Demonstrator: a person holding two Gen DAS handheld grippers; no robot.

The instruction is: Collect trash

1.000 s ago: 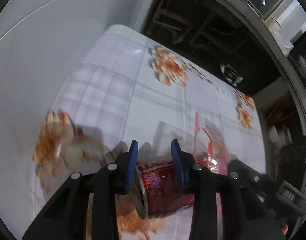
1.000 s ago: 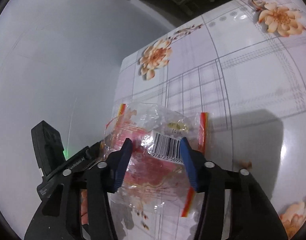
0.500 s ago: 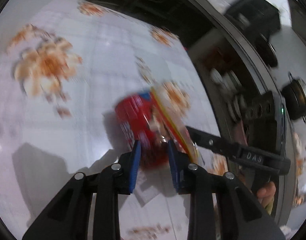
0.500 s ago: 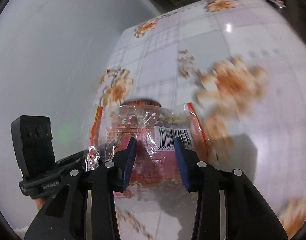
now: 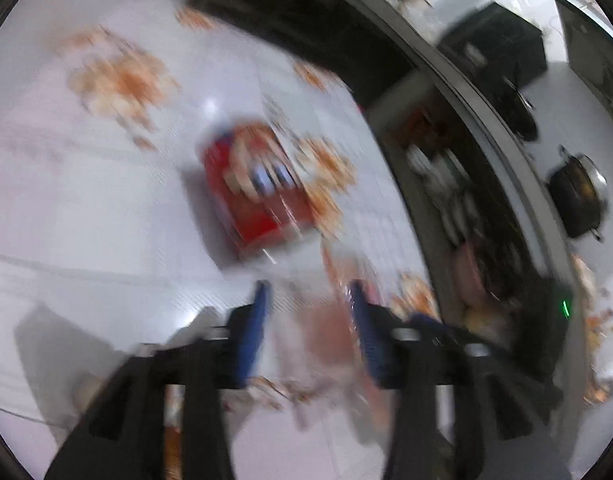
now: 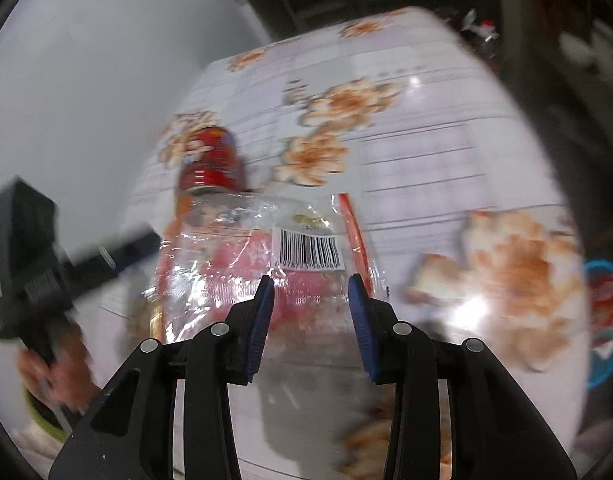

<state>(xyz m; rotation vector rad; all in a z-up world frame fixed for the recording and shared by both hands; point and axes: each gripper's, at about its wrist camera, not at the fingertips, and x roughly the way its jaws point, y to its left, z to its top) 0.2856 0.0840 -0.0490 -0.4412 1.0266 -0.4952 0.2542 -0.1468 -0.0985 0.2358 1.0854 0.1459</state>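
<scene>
Trash here is two things: a red can (image 5: 258, 188) and a clear plastic wrapper (image 6: 266, 264) with red edges and a barcode label. In the left wrist view, which is badly blurred, the can lies on its side on the desk (image 5: 86, 208), ahead of the left hand-held gripper (image 5: 308, 300) and apart from its blue fingers (image 5: 258, 320). Those jaws are opening, and the can is not between them; a pale smear of the wrapper shows just beside the right-hand finger, and whether it touches is unclear. The desk wears a white cloth printed with grey checks and orange flowers. To the right of the desk, dark shelves with dishes and a dark pot (image 5: 578, 196) show through the blur. In the right wrist view, the right hand-held gripper (image 6: 312, 304) holds the wrapper: the crinkled film runs down between the two blue fingers (image 6: 360, 320), which pinch it, and the sheet stands up in front of them with the barcode (image 6: 310, 248) facing the camera. The can (image 6: 210, 160) appears beyond the wrapper's top edge, lying on the flowered cloth. At the left of that view the other hand-held gripper's black body shows, with a hand (image 6: 58, 372) around its handle.
</scene>
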